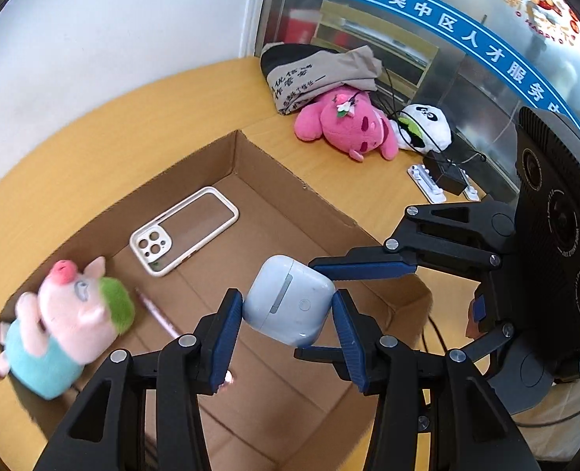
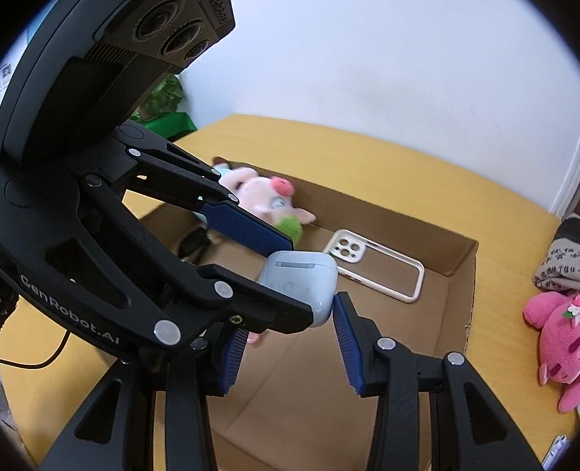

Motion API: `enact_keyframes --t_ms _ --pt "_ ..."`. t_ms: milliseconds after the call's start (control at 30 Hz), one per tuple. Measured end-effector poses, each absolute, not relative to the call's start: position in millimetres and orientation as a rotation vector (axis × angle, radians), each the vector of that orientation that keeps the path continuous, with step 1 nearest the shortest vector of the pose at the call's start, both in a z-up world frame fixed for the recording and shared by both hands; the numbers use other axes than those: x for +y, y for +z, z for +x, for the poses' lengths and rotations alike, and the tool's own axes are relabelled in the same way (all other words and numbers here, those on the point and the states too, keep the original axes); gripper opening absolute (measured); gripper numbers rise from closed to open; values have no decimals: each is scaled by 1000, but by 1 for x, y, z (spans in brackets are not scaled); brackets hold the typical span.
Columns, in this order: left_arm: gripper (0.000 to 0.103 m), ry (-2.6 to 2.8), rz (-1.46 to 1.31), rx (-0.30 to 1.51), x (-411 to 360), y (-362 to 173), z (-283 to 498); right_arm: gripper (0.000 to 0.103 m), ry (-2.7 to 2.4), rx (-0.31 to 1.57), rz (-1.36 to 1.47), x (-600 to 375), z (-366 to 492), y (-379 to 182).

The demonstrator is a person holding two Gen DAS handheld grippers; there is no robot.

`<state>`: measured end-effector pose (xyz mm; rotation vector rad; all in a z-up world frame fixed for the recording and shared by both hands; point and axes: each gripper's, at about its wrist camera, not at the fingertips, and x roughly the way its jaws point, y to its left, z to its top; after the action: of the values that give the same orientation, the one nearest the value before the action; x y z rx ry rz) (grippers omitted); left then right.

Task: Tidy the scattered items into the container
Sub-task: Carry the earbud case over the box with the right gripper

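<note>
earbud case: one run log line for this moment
held: earbud case | by: left gripper and right gripper | where: above cardboard box | in box: phone case, pig plush

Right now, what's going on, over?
Left gripper and right gripper both clamp earbud case. Above cardboard box. Path clear.
</note>
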<state>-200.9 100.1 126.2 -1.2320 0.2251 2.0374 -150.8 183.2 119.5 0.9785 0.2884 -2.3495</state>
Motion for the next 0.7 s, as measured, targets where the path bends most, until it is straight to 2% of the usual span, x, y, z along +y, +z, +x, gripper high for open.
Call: enact_keyframes --t_ms 400,700 --pt "51 1896 -1421 121 118 32 -267 41 -2266 172 1275 198 -216 38" --pt "50 1825 -1521 70 123 -9 -282 41 -2177 129 1494 197 -233 -5"
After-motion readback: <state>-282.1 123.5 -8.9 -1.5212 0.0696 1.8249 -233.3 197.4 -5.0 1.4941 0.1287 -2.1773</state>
